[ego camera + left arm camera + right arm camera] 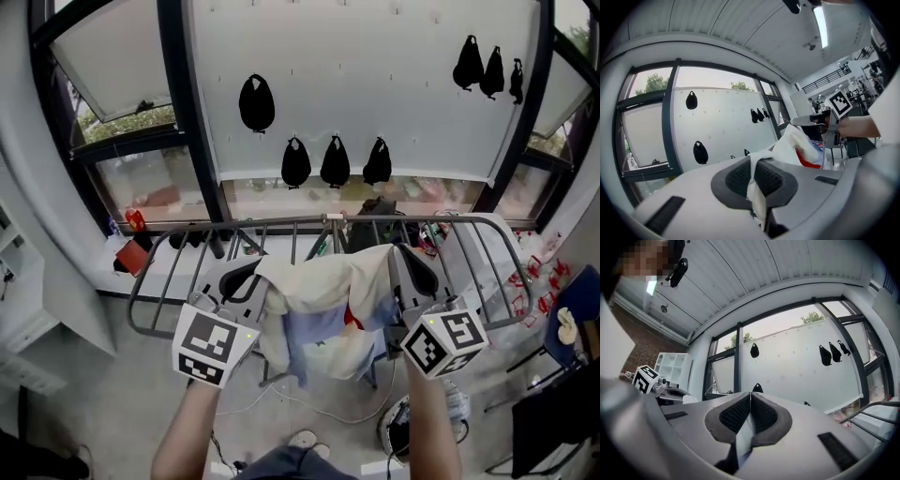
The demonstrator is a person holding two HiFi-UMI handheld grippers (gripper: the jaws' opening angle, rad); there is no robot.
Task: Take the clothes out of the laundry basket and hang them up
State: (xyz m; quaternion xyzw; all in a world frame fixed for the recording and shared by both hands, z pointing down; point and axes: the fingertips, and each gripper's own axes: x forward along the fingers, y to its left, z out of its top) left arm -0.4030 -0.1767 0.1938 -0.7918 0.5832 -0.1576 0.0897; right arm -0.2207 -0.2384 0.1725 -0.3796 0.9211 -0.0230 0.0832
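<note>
Cloth is pinched in both grips: the left hand-held gripper [251, 272] has its jaws closed on one edge of a cream garment [323, 281], and the right hand-held gripper [412, 267] is clamped on the opposite edge, so the garment hangs spread between the two. In the left gripper view, a fold of pale fabric runs up between the dark ribbed pads [740, 176]. Beyond them the garment [799, 145], which shows red and light blue patches, stretches across to the right hand-held gripper [820, 121]. In the right gripper view, the right hand-held gripper [750, 411] squeezes a thin strip of the fabric between its closed pads. Just beyond and below both hand-held grippers stands a grey metal drying rack [487, 225], with a window [141, 178] behind it.
</note>
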